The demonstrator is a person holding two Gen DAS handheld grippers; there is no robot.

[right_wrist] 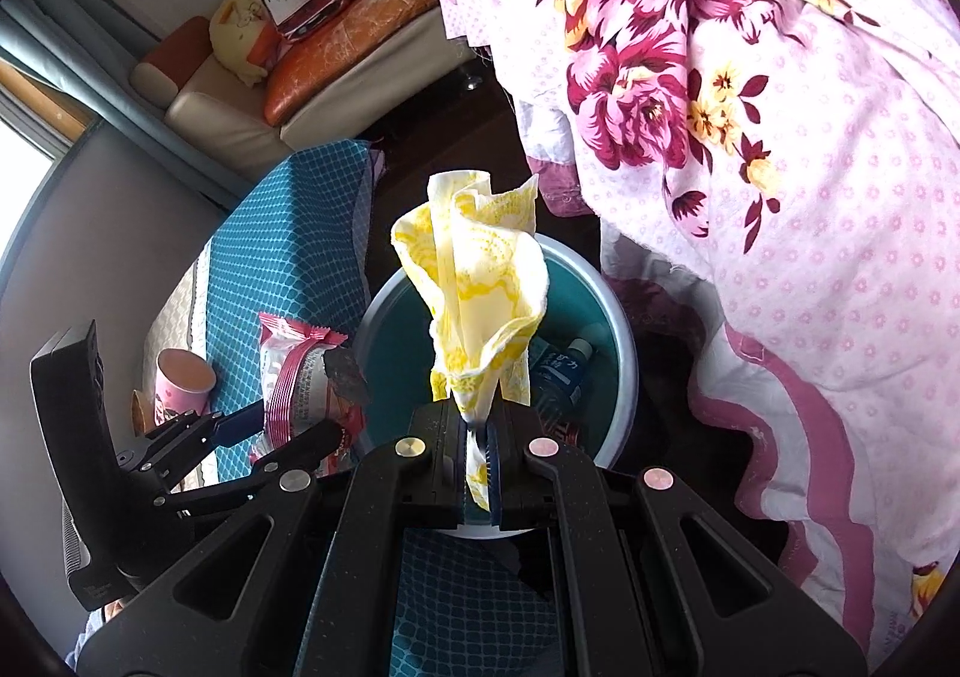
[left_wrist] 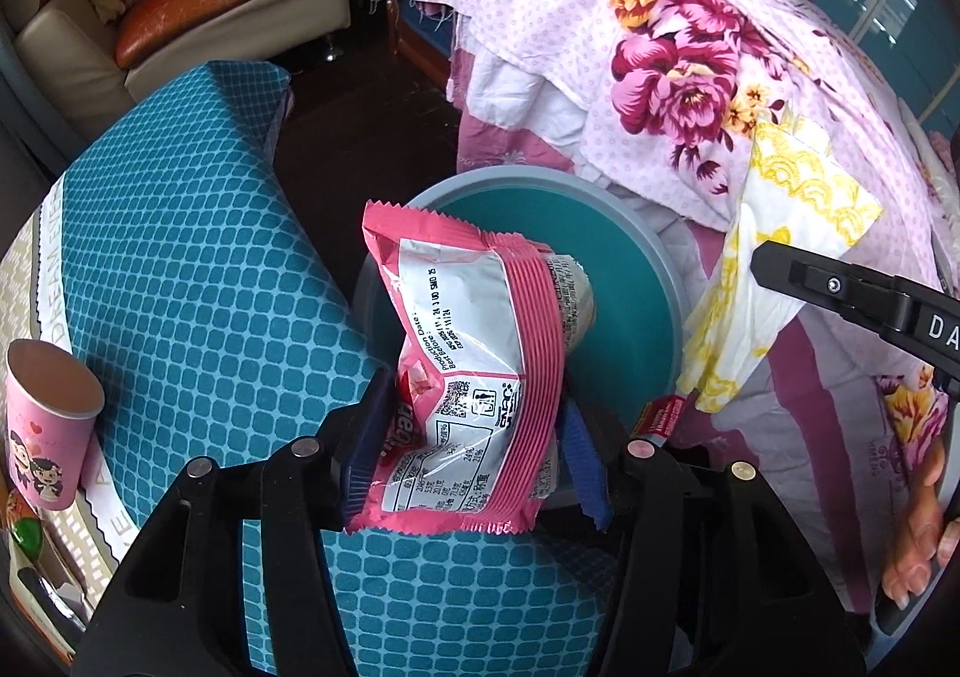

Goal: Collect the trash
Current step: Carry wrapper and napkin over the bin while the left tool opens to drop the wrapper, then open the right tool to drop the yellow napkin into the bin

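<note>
Nearest in the left wrist view, the left gripper (left_wrist: pixel 462 437) is seen with its blue pads spread on either side of a pink-and-silver snack wrapper (left_wrist: pixel 468 377). The wrapper stands between the pads with its long axis running away from the gripper, its far end already over the near rim of the teal bin (left_wrist: pixel 636 293). Whether the pads press on the foil cannot be told for certain; a gap seems visible at the right pad, so the hold is judged loose or released.

In the right wrist view, the right gripper (right_wrist: pixel 477 461) is pressed together on the twisted lower end of a yellow-and-white paper napkin (right_wrist: pixel 480 287), which rises upright from the pads and fans out directly above the bin's opening (right_wrist: pixel 618 329). A plastic bottle (right_wrist: pixel 561 371) is seen lying inside the bin already.

The coming move is judged to turn on this: both pieces of trash lie above or at the bin's mouth, the napkin centred over it, the wrapper nearer the left rim, so a drop straight down should suffice for each.

Left of the bin, a pink paper cup (left_wrist: pixel 51 425) stands on the teal-patterned counter cover (left_wrist: pixel 180 233), not yet collected. Farther right, a floral bedspread (left_wrist: pixel 690 47) hangs beside the bin; a sofa (left_wrist: pixel 180 17) lies farthest.
</note>
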